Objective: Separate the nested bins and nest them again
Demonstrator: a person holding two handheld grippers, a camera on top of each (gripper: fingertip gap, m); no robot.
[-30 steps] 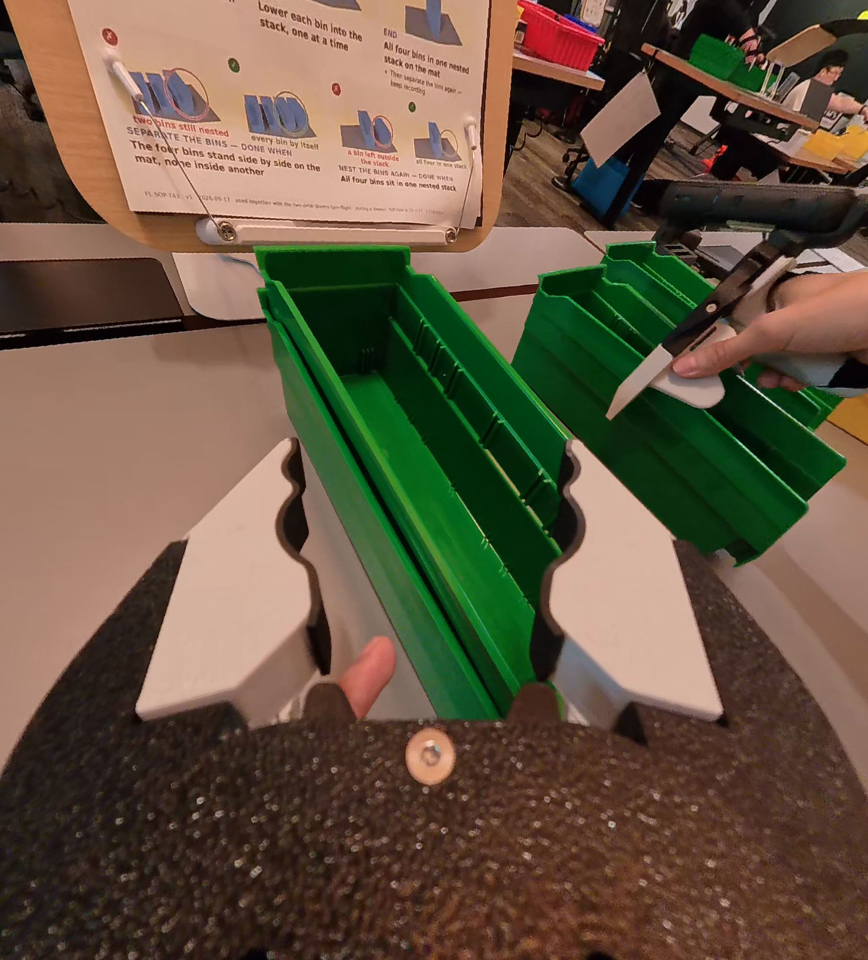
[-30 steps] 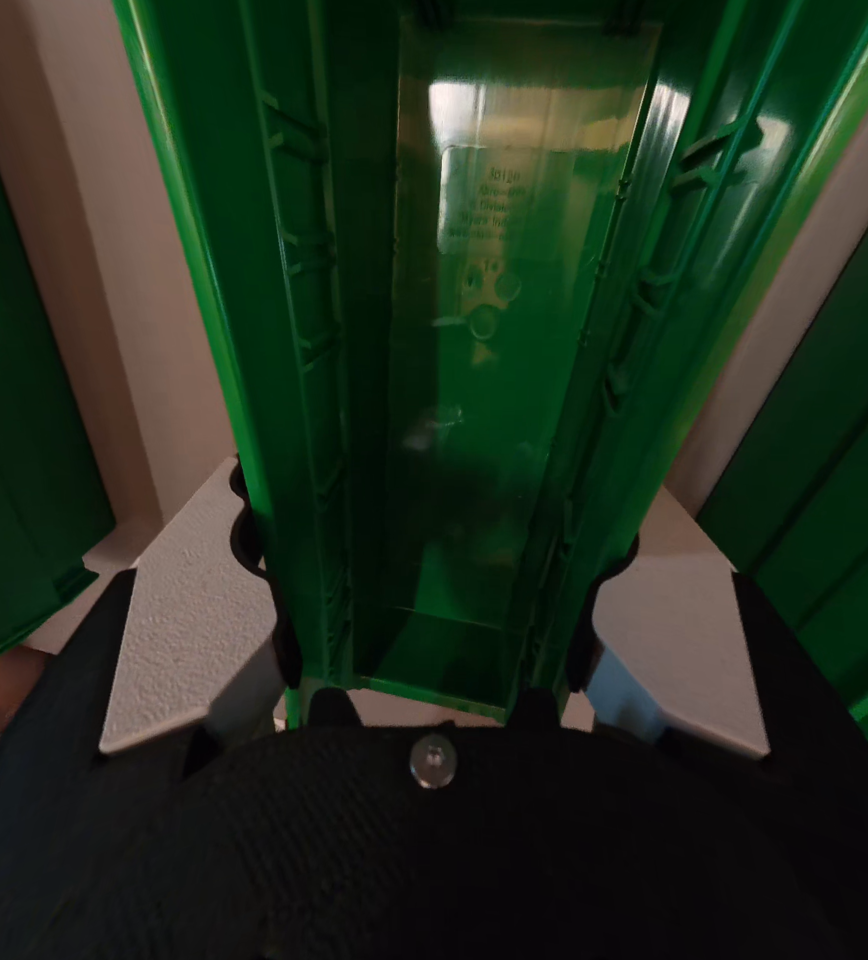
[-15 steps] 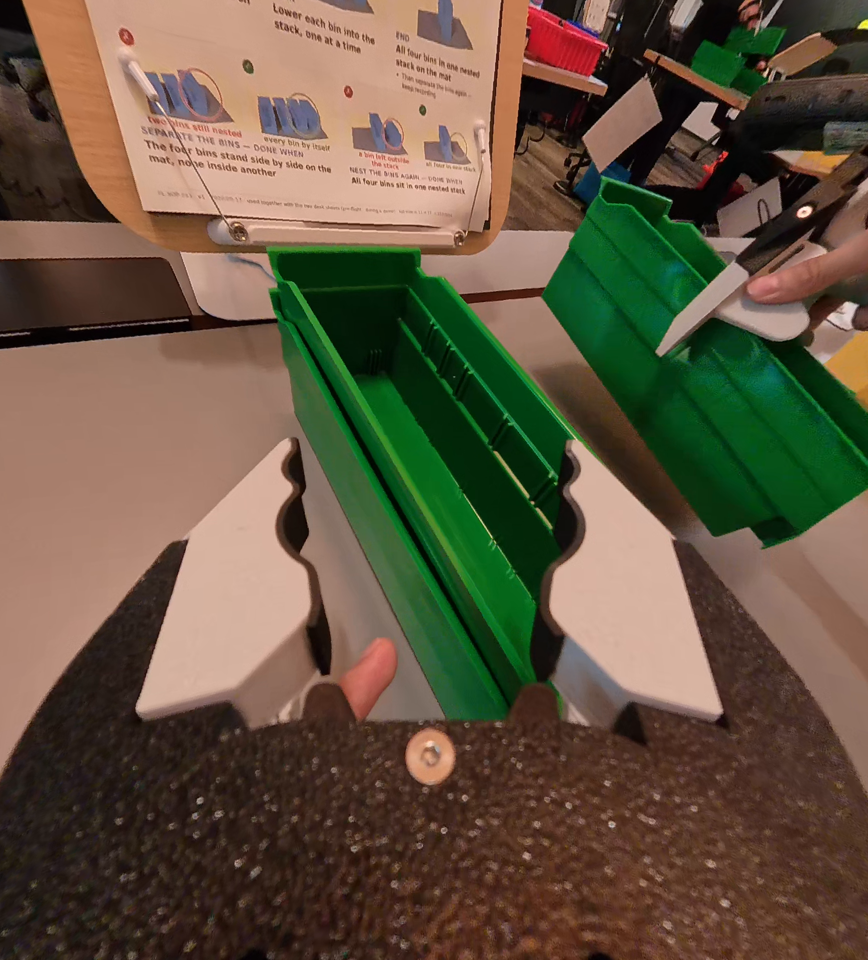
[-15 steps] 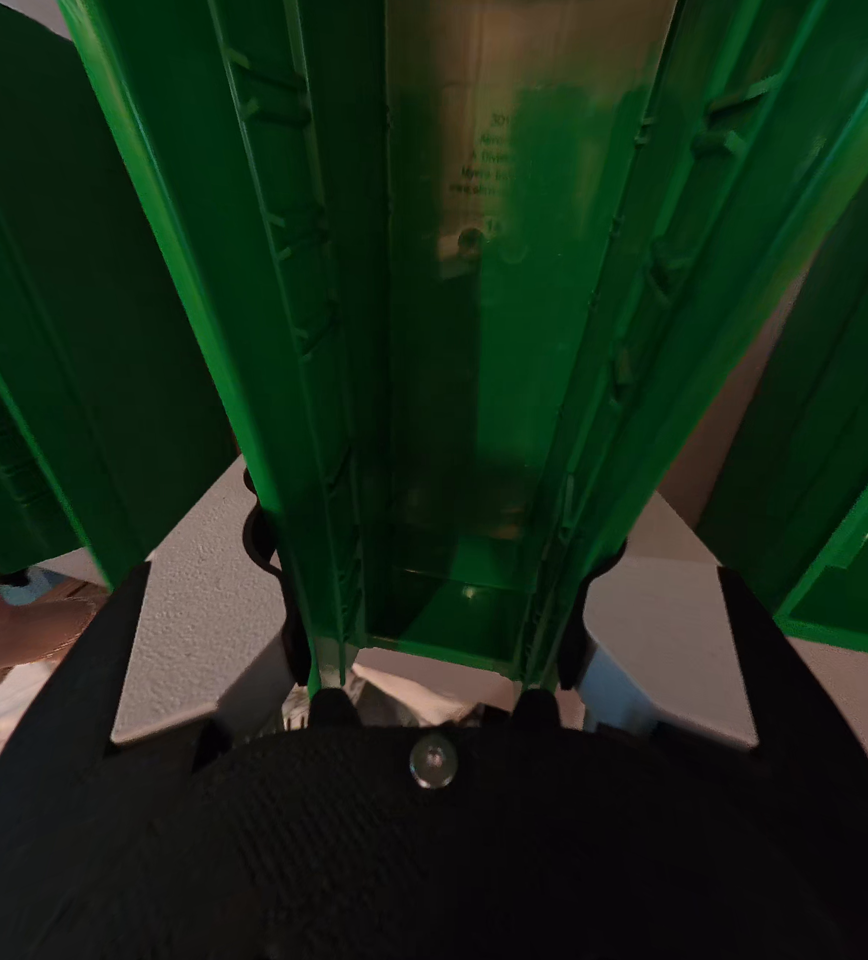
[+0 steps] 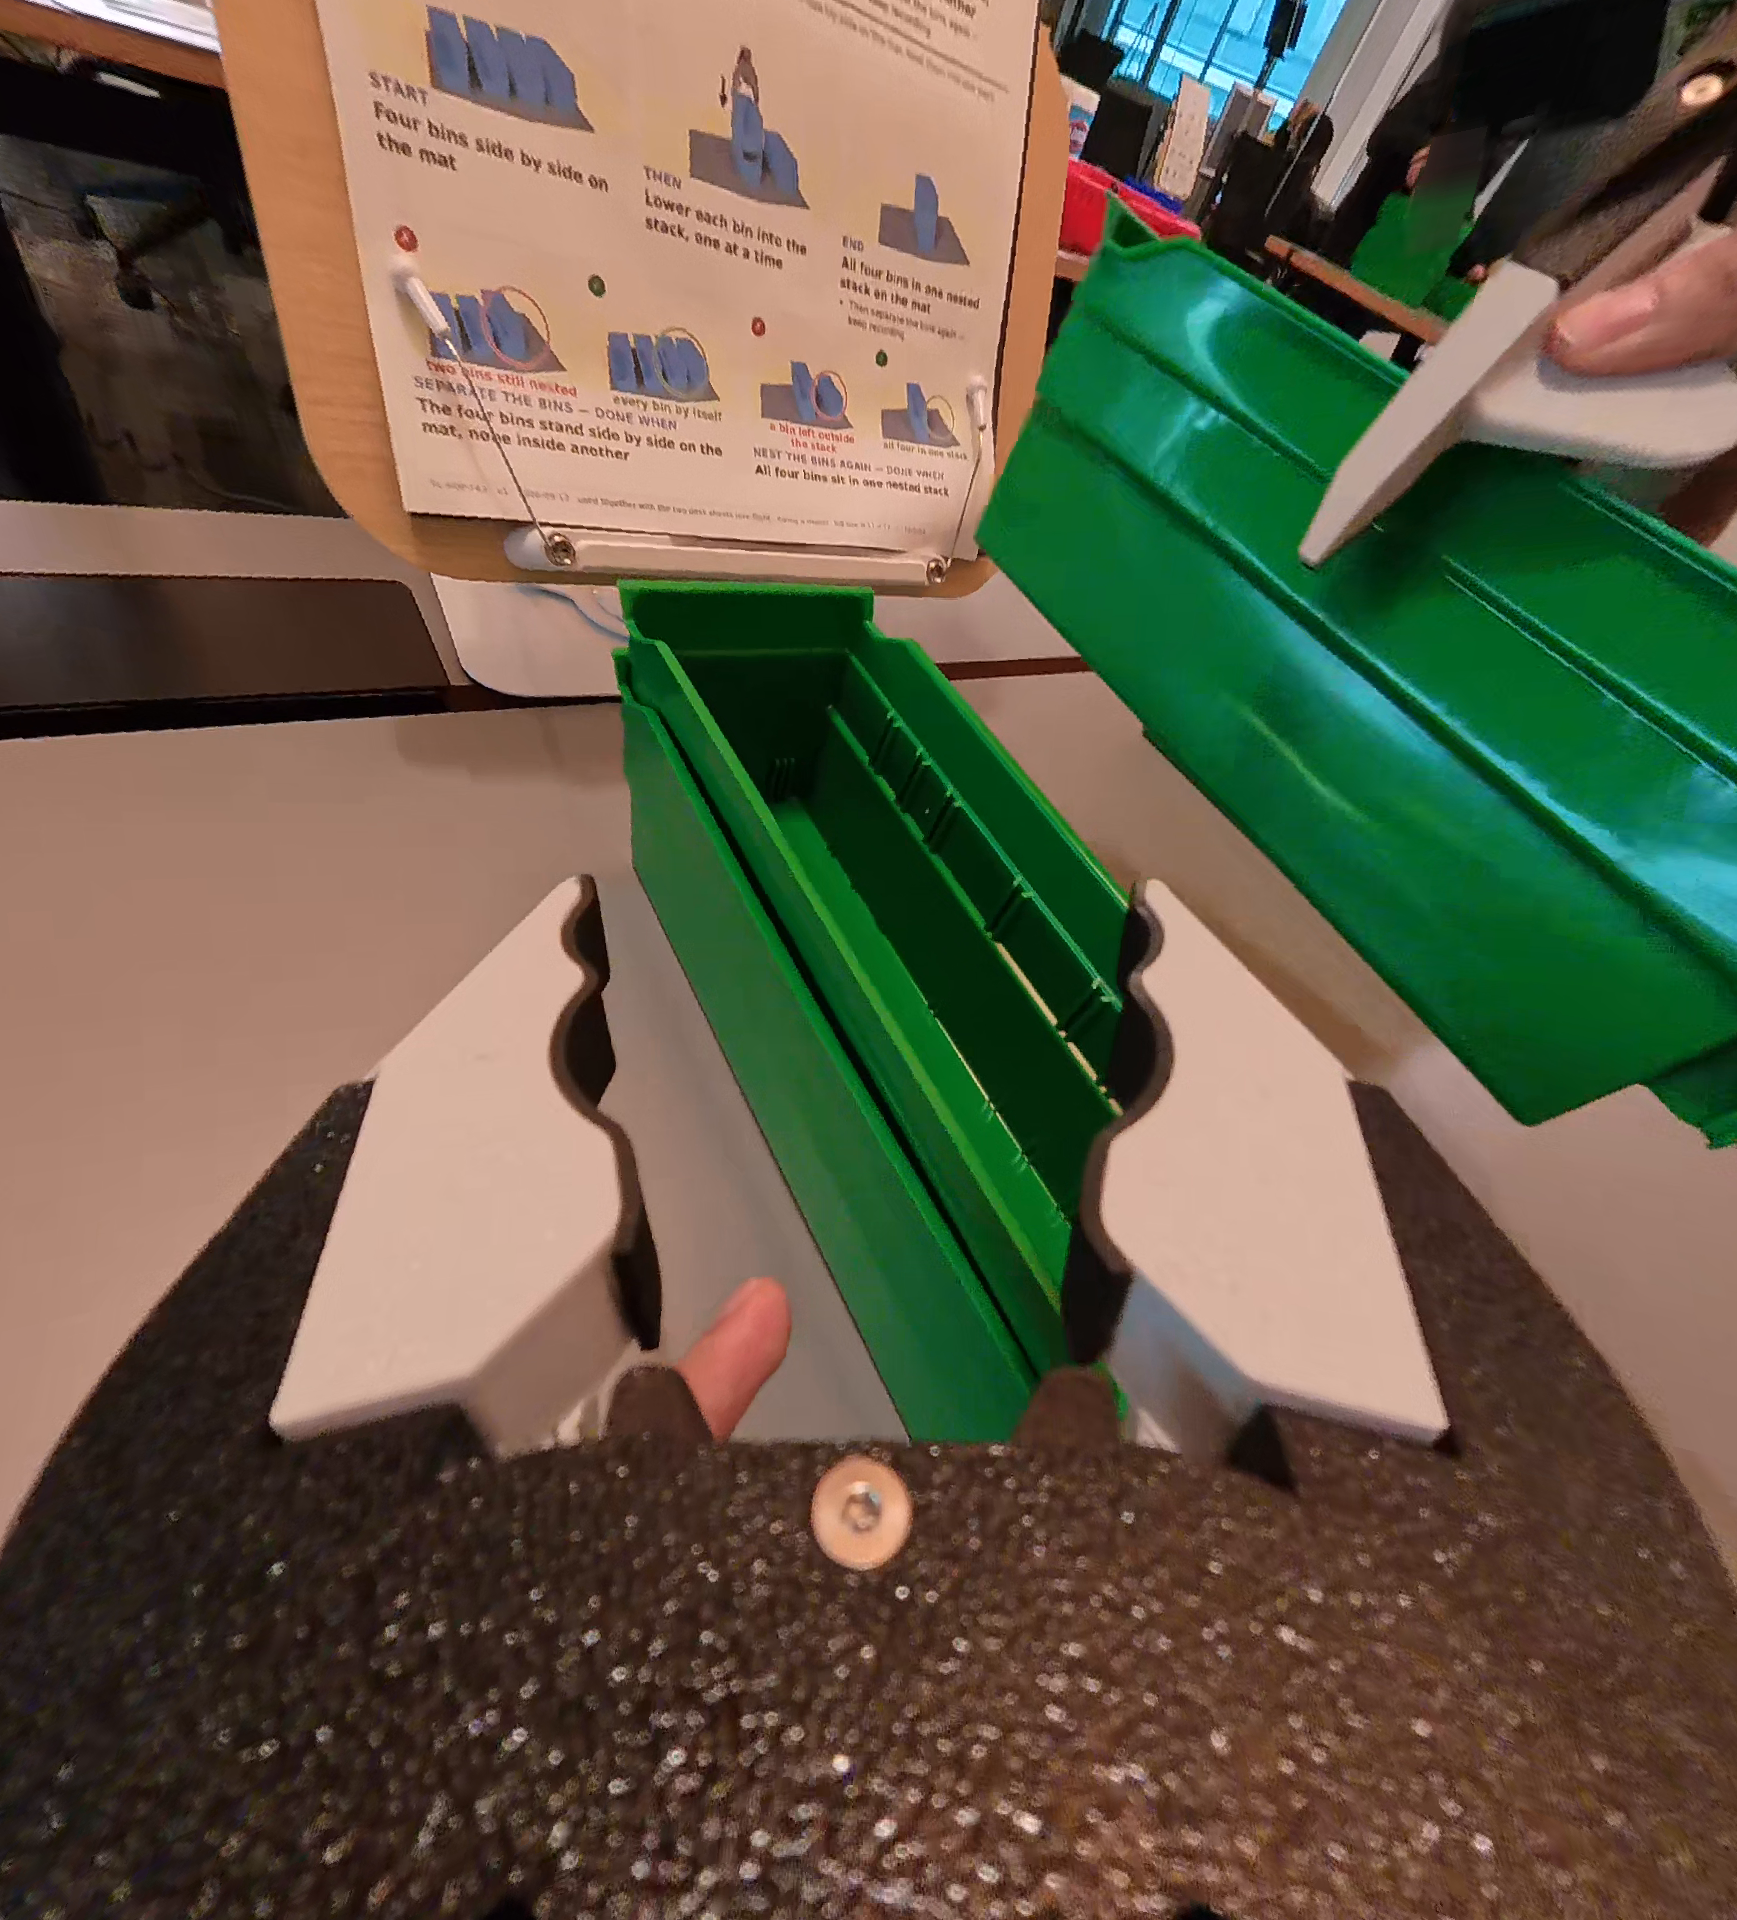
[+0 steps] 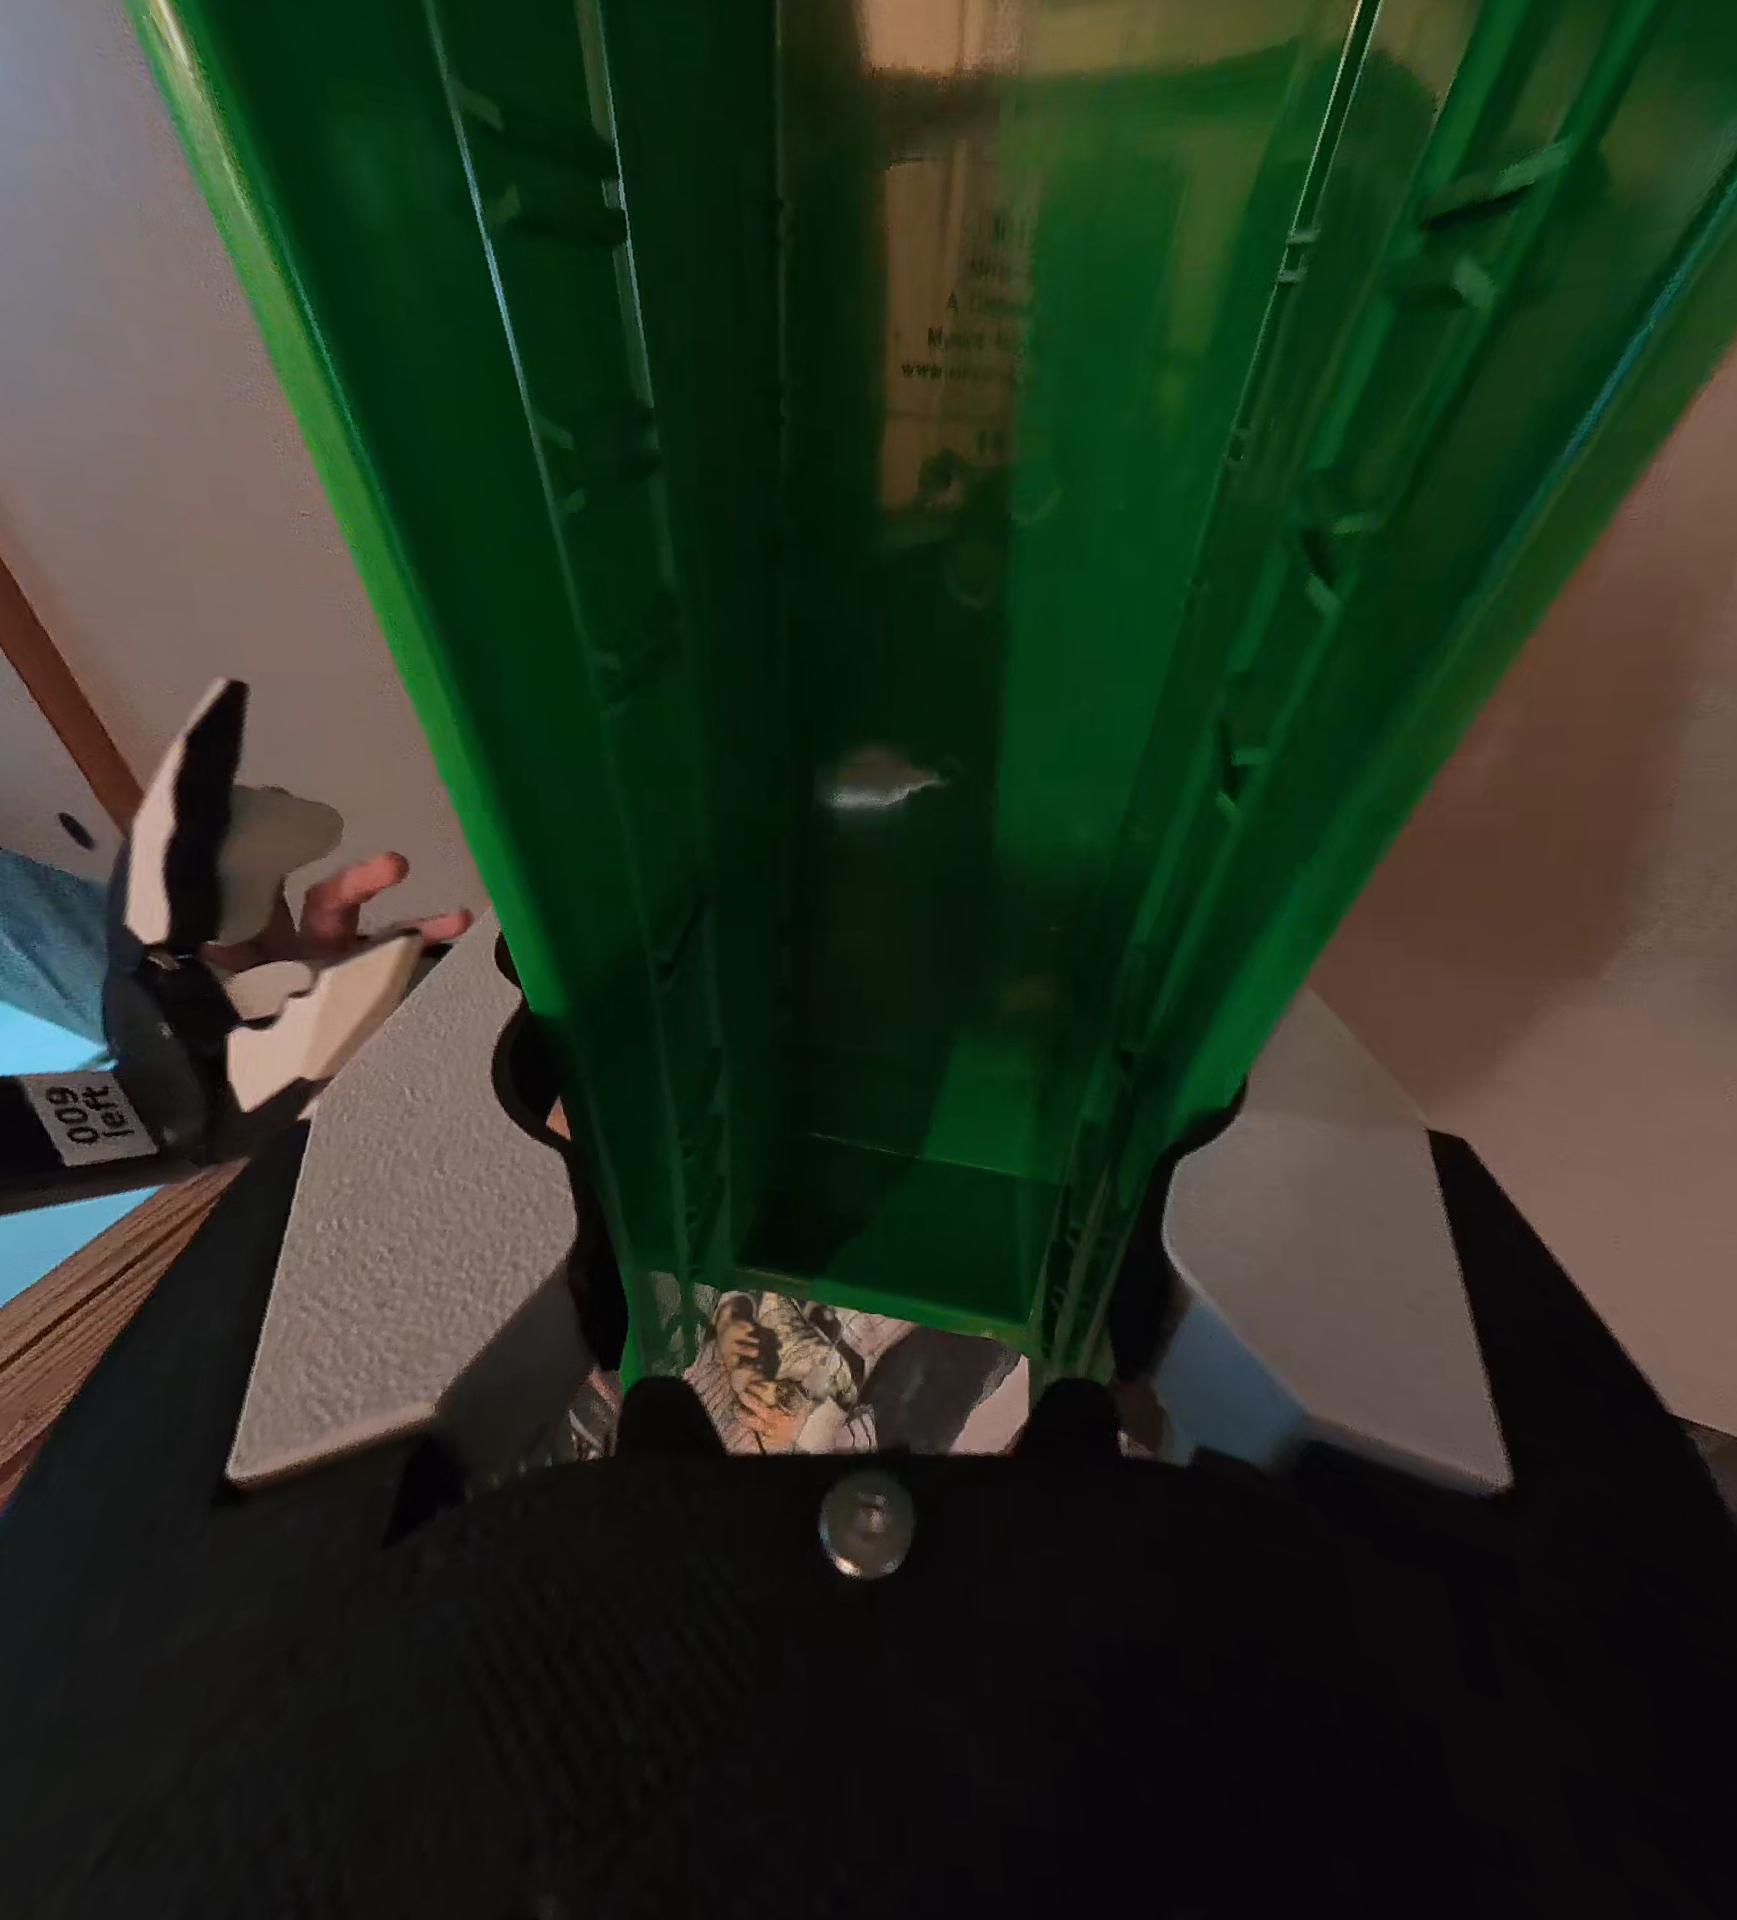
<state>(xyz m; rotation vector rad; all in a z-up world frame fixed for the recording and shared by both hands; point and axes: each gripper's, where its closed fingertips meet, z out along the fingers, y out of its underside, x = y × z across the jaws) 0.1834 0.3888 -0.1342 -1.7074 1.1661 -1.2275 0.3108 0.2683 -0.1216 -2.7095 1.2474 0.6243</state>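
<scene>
Printed instruction sheet [image 5: 677, 260] on wooden board [image 5: 272, 312]; white sticker [image 6: 93, 1120] on left tongs' handle; moulded lettering inside green bin [image 6: 947, 520].

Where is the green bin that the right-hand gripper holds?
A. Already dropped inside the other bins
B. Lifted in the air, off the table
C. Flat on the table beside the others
B: in the left wrist view the held bin hangs tilted above the table, clamped by the right gripper.

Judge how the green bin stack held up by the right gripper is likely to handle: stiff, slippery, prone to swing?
The lifted bin stack looks like rigid ribbed plastic, so it probably keeps its shape. Its glossy walls suggest it could slip. The right gripper clamps only one end of a long load that hangs tilted, so it may well swing or droop.
</scene>
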